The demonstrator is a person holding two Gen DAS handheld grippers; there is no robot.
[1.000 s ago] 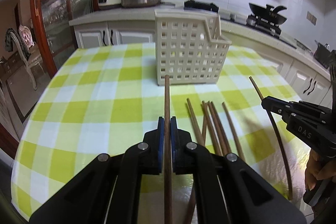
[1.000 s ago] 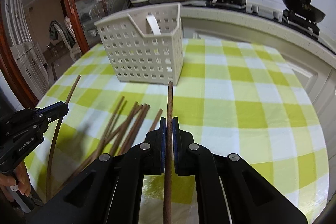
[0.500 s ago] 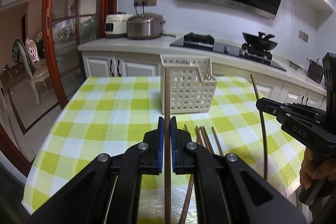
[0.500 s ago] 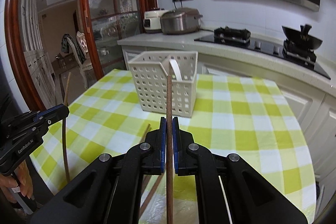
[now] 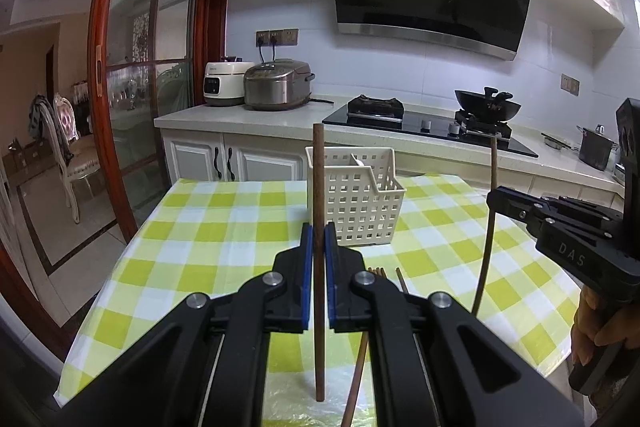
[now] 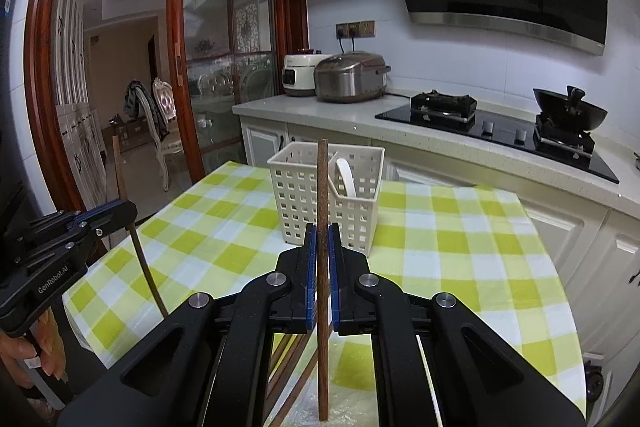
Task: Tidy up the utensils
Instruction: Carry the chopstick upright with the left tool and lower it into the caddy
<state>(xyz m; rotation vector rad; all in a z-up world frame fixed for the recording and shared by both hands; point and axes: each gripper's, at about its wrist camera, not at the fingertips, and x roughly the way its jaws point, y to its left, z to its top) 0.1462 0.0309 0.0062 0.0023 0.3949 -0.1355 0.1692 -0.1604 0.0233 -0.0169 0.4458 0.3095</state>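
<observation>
**Both chopsticks lifted clear of the table, basket ahead**

We start at the jaws. The left gripper [image 5: 316, 247] is clamped on a brown chopstick [image 5: 319, 195], which stands upright between its blue pads; the right gripper [image 6: 322, 247] is likewise clamped on its own chopstick [image 6: 322, 195]. A second ago both grippers were low over the tablecloth [image 5: 224, 227] with the sticks pointing along it; since then both have risen and levelled, so each stick now stands vertical and off the cloth. We judge the pick-up done and the carry to the white slotted basket [image 5: 356, 203] under way. The basket sits ahead on the table, well apart from both sticks, with a white spoon [image 6: 347, 175] in one compartment.

The remaining chopsticks [image 5: 380, 273] lie on the cloth below the grippers, mostly hidden behind the gripper bodies, so we cannot count them. The basket's inner divider is only partly visible. We cannot tell which compartment is meant for the sticks.
</observation>
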